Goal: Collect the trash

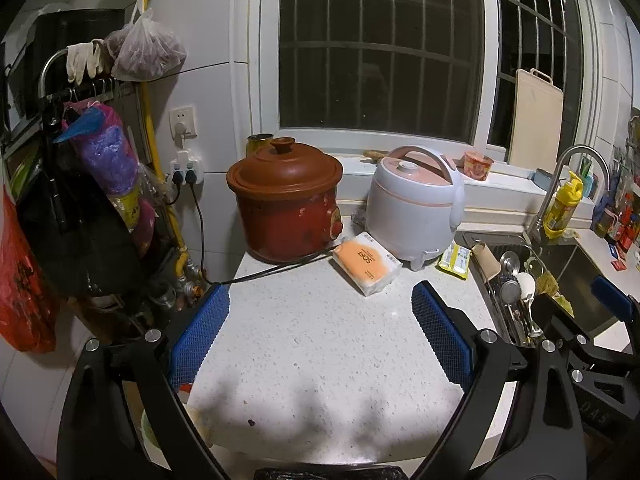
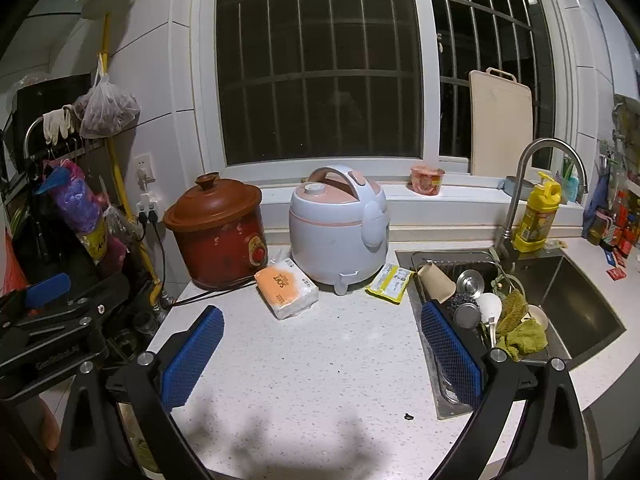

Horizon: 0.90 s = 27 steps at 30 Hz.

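A yellow-green wrapper (image 1: 454, 259) (image 2: 389, 282) lies on the speckled counter (image 1: 320, 352) (image 2: 312, 368) between the rice cooker and the sink. A brown paper cup (image 1: 487, 258) (image 2: 437, 278) lies tipped in the sink rack. A small dark scrap (image 1: 251, 422) (image 2: 408, 415) lies near the counter's front edge. My left gripper (image 1: 320, 308) is open and empty above the counter. My right gripper (image 2: 320, 332) is open and empty, right pad over the sink's left edge. Each gripper shows in the other's view, the right one (image 1: 612, 300) and the left one (image 2: 48, 284).
A red clay cooker (image 1: 286, 200) (image 2: 218, 230), a white rice cooker (image 1: 414, 210) (image 2: 340, 222) and an orange tissue pack (image 1: 366, 262) (image 2: 286, 286) stand at the back. The sink (image 2: 576, 292) holds dishes and a green cloth. Bags hang on a rack (image 1: 80, 184) at the left.
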Available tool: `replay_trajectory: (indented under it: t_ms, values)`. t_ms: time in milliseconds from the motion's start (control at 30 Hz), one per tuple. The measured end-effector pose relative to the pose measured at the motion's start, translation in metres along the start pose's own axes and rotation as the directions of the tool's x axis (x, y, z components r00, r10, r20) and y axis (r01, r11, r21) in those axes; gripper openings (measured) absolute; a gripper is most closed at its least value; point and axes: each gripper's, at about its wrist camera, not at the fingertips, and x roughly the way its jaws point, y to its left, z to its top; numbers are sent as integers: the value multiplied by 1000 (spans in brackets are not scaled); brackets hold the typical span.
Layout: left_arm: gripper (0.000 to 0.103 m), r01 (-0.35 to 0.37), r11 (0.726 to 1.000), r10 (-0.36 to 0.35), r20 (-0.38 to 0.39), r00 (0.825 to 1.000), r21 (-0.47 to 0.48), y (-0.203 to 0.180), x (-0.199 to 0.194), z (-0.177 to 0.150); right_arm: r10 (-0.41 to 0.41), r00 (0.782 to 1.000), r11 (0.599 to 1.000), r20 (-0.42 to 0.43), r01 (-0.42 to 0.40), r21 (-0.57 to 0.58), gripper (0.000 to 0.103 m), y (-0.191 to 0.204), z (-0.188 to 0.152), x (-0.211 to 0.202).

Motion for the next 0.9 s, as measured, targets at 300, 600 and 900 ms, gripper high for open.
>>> replay_trajectory:
  t_ms: [300,600,900]
  values:
    - [90,8,1000,-8,0,1000,9,-1,-5,-2,-3,1000,1000,-6,3,7,98,-2,-3,-4]
    - [90,10,1000,-10,-9,1000,18,-3,-8,-8,-5,1000,1000,-6,5,6,98,-2,-5,-6]
    - [90,15,1000,-14,-31,999,20,-2,-5,-13,-3,1000,1000,-20,3,15,98,-3,-11,-12]
